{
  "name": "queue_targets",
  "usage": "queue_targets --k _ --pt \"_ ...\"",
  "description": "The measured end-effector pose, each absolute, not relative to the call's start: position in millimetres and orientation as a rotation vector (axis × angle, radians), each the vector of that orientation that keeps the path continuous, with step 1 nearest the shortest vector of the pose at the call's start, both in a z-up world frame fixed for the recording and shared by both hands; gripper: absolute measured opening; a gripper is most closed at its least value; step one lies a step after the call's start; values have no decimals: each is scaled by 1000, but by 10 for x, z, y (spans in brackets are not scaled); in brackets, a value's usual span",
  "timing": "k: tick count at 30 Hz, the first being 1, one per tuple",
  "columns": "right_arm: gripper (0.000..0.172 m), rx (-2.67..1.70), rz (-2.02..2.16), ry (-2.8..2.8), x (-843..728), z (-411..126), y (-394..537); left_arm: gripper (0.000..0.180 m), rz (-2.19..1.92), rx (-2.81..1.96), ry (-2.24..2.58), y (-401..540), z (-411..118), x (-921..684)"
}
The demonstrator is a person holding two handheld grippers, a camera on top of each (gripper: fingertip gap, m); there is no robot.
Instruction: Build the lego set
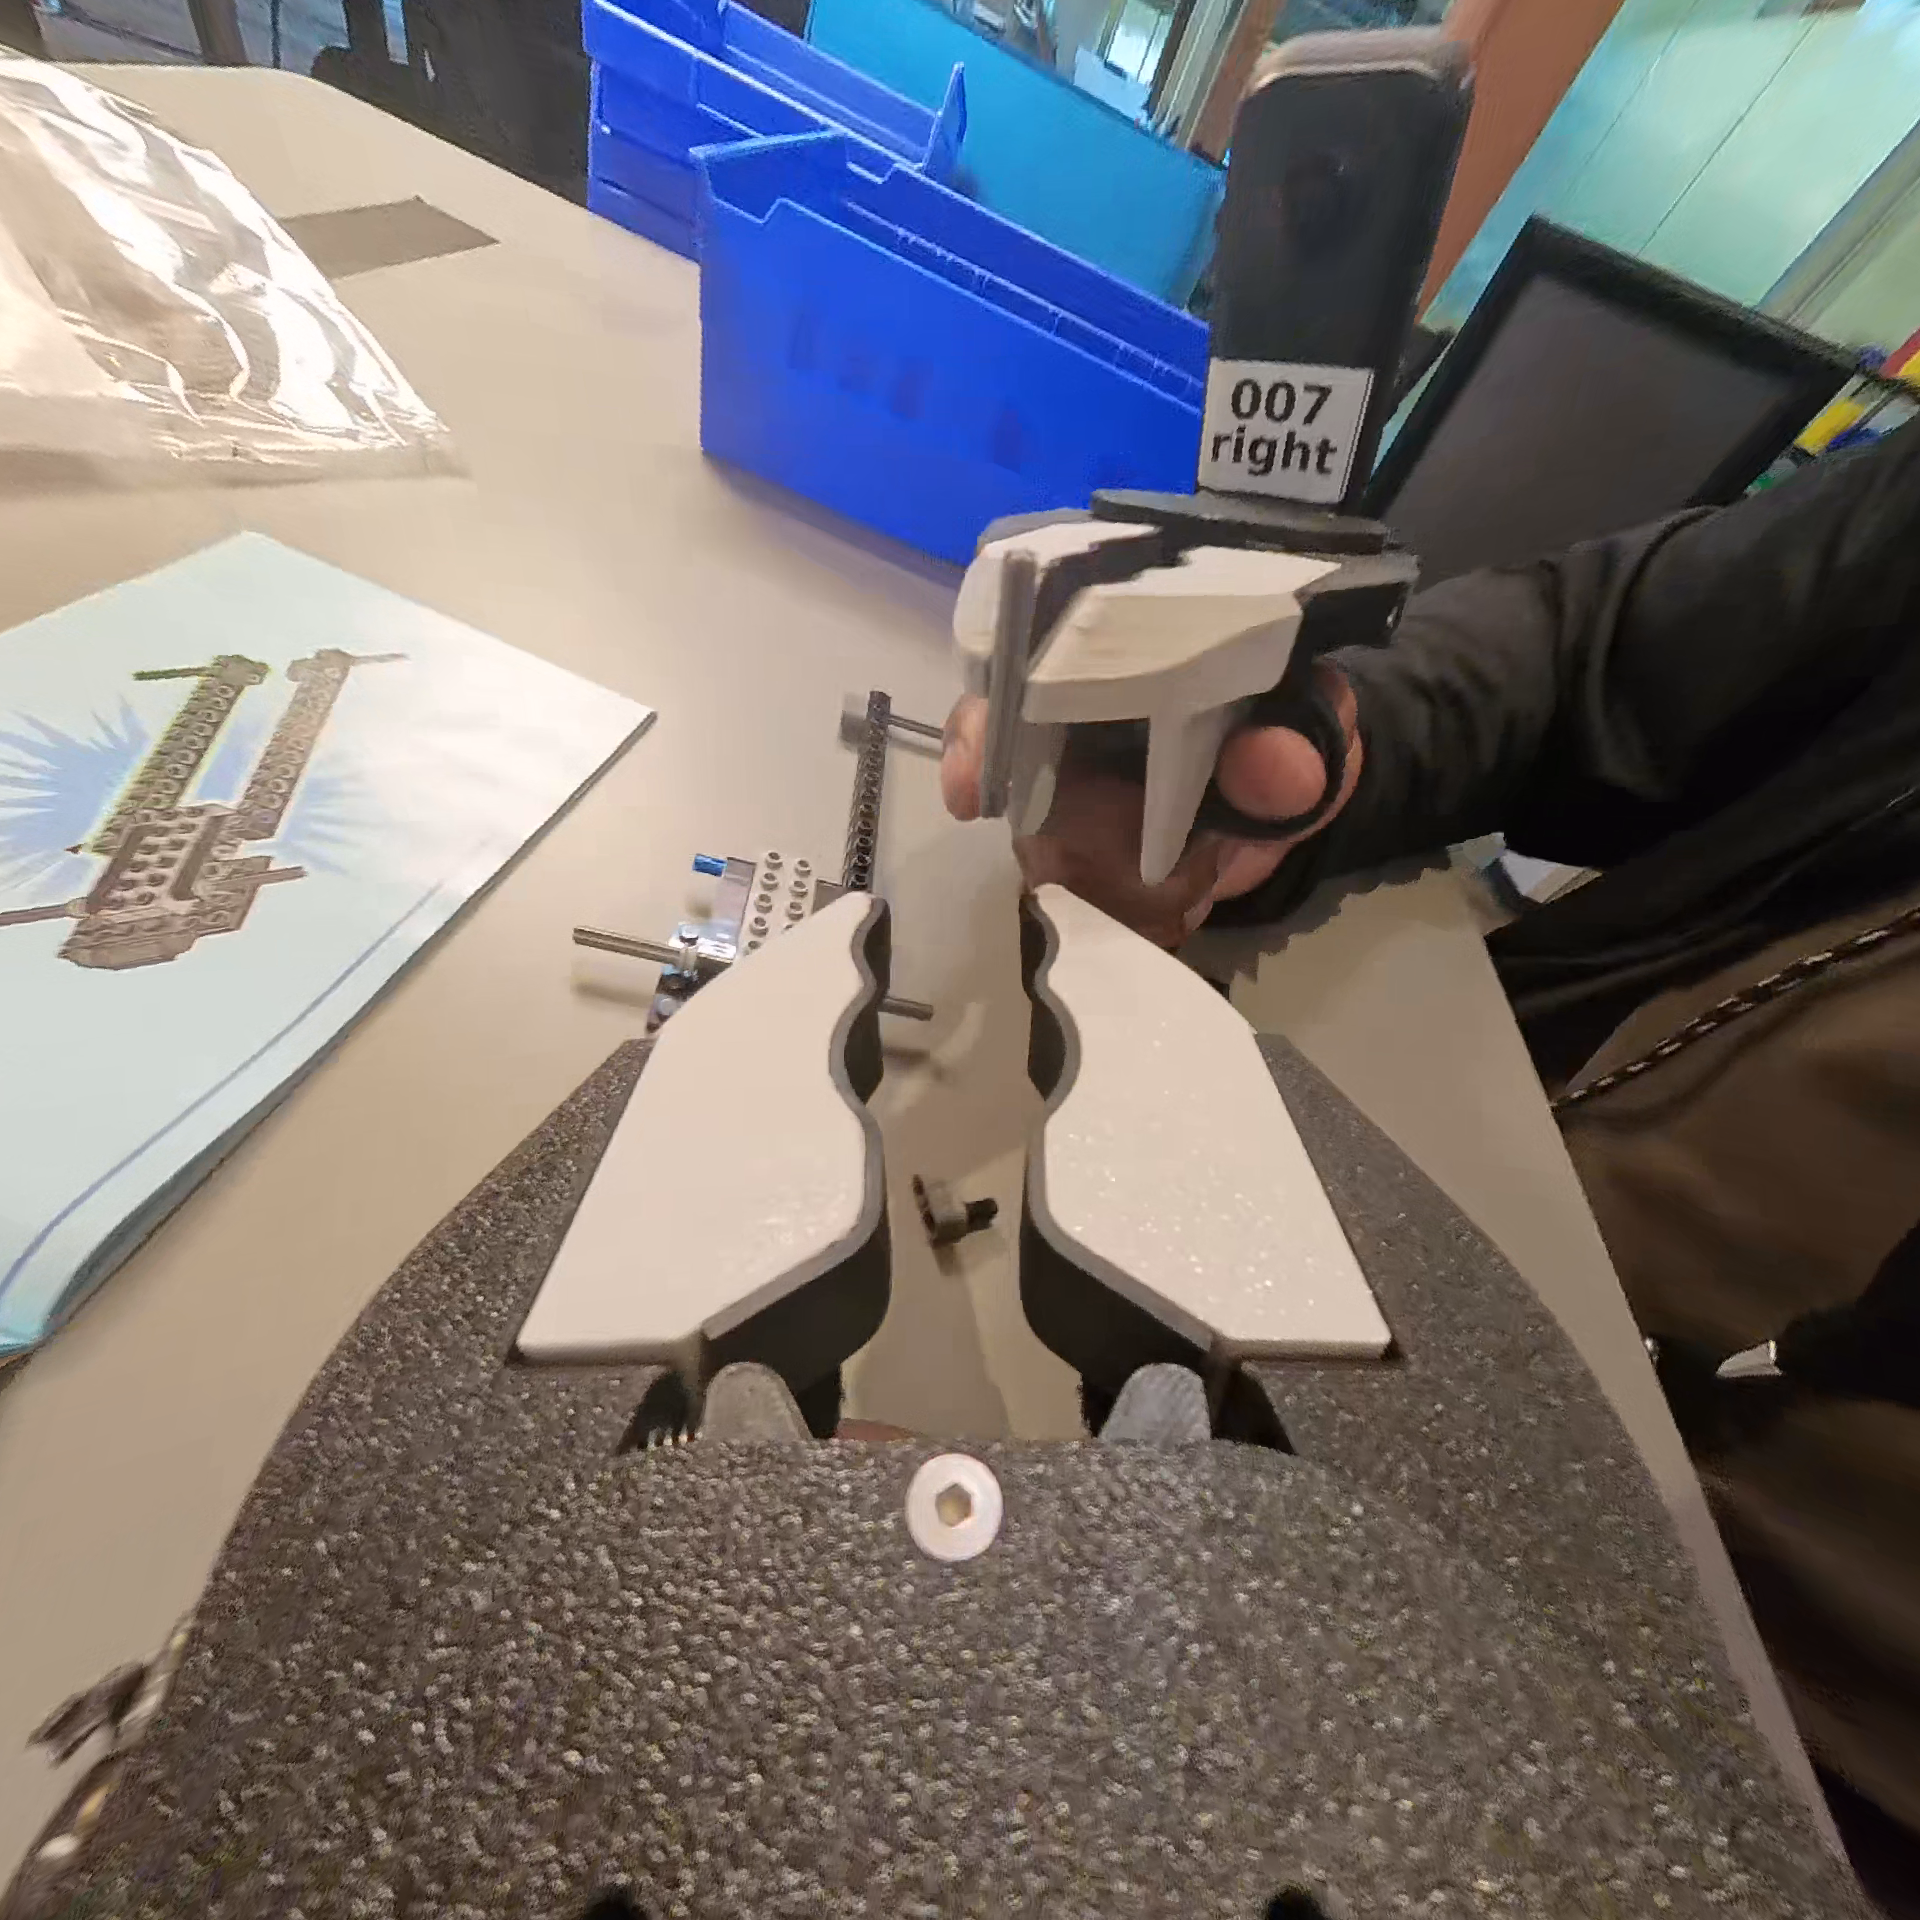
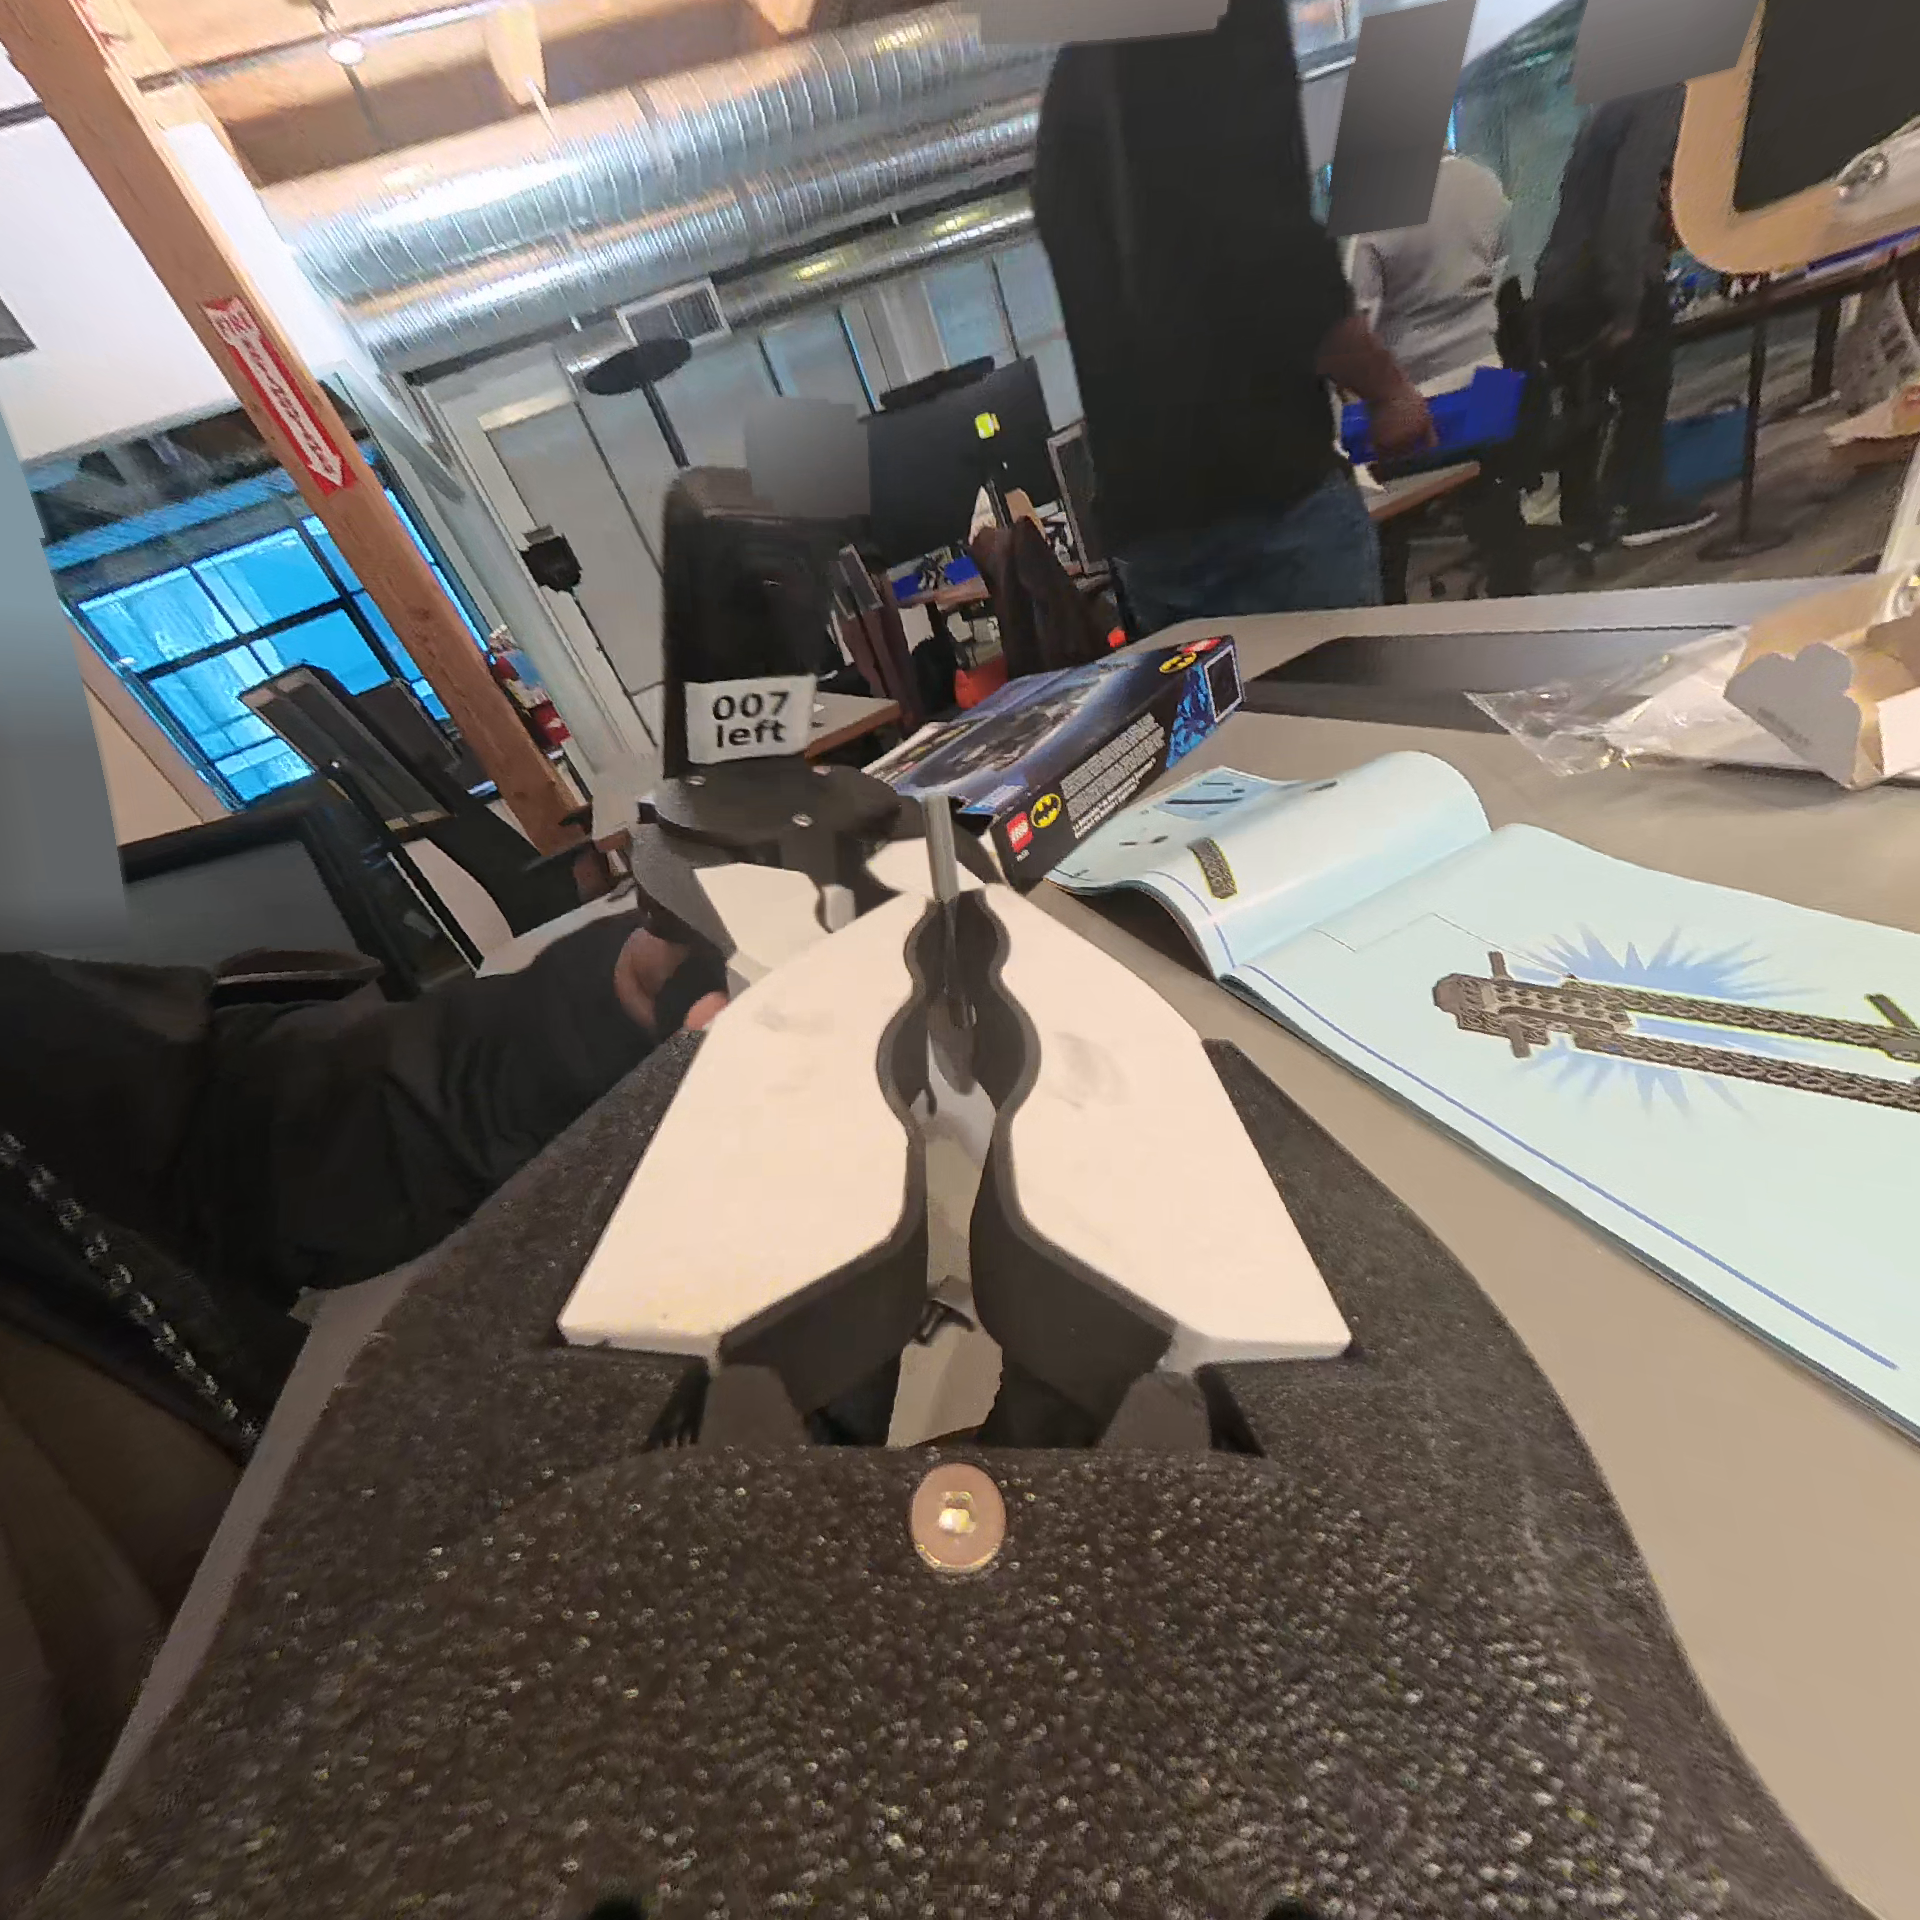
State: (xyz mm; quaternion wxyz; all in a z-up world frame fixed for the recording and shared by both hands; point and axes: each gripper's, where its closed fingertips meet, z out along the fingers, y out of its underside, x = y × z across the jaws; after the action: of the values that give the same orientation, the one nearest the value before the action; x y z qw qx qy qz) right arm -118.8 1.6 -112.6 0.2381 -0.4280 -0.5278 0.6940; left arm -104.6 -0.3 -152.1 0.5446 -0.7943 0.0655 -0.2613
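Grey axle rod (image 2: pixel 943 914): thin, upright, pinched between the closed fingertips of the right gripper (image 2: pixel 954 940), held up off the beige table (image 1: pixel 582 561); also seen from the side (image 1: pixel 1004 686). Left gripper (image 1: pixel 956 914): jaws narrowly parted, nothing between the pads, low over the table. Small black connector pin (image 1: pixel 952 1211): on the table under the left gripper. Grey brick assembly (image 1: pixel 774 904): studded plate, long holed beam, cross rods, blue pin; just beside the left fingertip. Open light-blue instruction booklet (image 1: pixel 260 831): left of the assembly. Blue bins (image 1: pixel 914 364): far table edge. Clear plastic bag (image 1: pixel 156 281): far left. Dark set box (image 2: pixel 1091 748): beyond the booklet
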Motion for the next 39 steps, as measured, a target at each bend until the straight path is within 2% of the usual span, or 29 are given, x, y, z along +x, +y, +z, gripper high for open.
queue_targets --k 15,18,24,32,39 --pt "0 -1156 1967 -1406 -1153 -1084 -33 18 -576 -1760 140 53 -1341 -995" --pt "1 -1157 1968 -1408 -1153 -1086 -36 6 -564 -1724 141 37 -1276 -1017" --pt "1 -1157 1965 -1429 -1152 -1094 -51 4 -463 -1745 213 10 -1292 -1034" --pt "34 -943 1655 -1694 -1081 -1149 -41 4 -54 -1938 509 -97 -1600 -1184" --pt "34 -573 1205 -1962 -966 -1520 -247 5 -41 -2020 723 -188 -1817 -970"
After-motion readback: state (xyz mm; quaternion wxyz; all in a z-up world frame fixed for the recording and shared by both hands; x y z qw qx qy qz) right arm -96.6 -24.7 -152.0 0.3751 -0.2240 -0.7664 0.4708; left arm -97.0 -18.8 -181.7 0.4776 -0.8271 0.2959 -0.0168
